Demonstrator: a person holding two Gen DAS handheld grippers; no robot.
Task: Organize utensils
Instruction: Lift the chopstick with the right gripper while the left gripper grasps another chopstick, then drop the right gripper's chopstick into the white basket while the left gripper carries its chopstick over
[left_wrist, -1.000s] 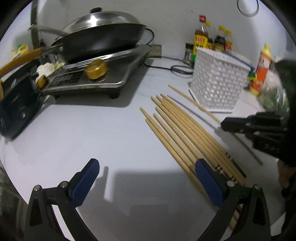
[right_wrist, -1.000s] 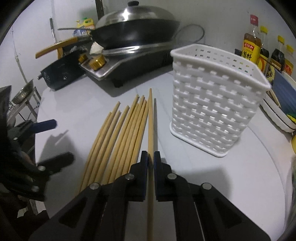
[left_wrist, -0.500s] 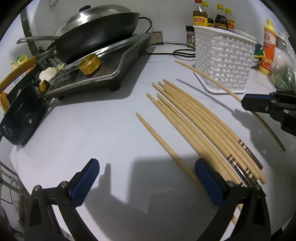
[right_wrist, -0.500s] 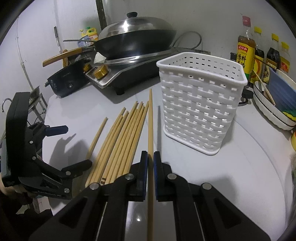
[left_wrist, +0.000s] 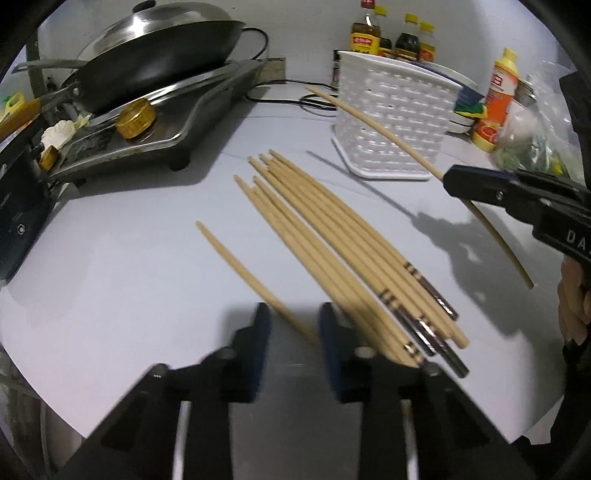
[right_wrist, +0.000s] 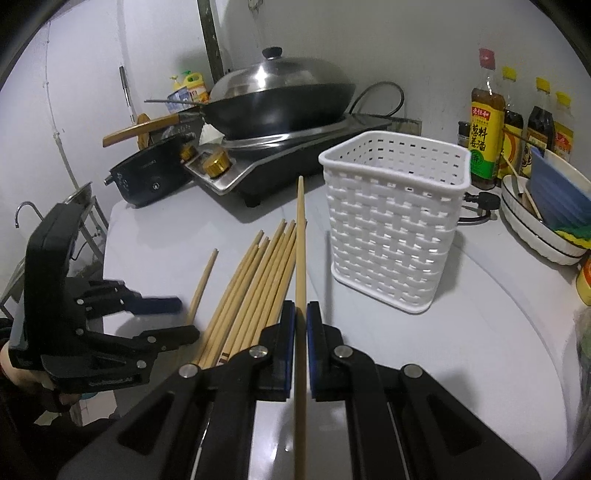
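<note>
From the left wrist, the left tool (left_wrist: 291, 325) has just been closing, and a single chopstick (left_wrist: 240, 266) lies between its blue pads. A gap shows on either side of the stick, so the pads do not yet press on it. The stick's long axis runs from between the jaws away and to the left across the white surface (left_wrist: 129, 258). Its thick end sits at the tool and its thin tip is far out. Just to the right of the tool lies the bundle of chopsticks (left_wrist: 332, 240), fanned along nearly the same line and apart from the single stick. Further off and to the right stands the white basket (left_wrist: 395, 122), well apart from this tool. The right tool (left_wrist: 476, 184) hangs between the two, with a chopstick slanting through it.

From the right wrist, the right tool (right_wrist: 301, 325) is pressed together on a held chopstick (right_wrist: 300, 251), which points straight ahead along the fingers with its tip raised off the surface. The basket (right_wrist: 395, 229) stands ahead and to the right of that tip, its open mouth upward. The right hand is the nearer one to it. To drop the stick in, I judge it must swing right and tip toward upright above the rim.
</note>
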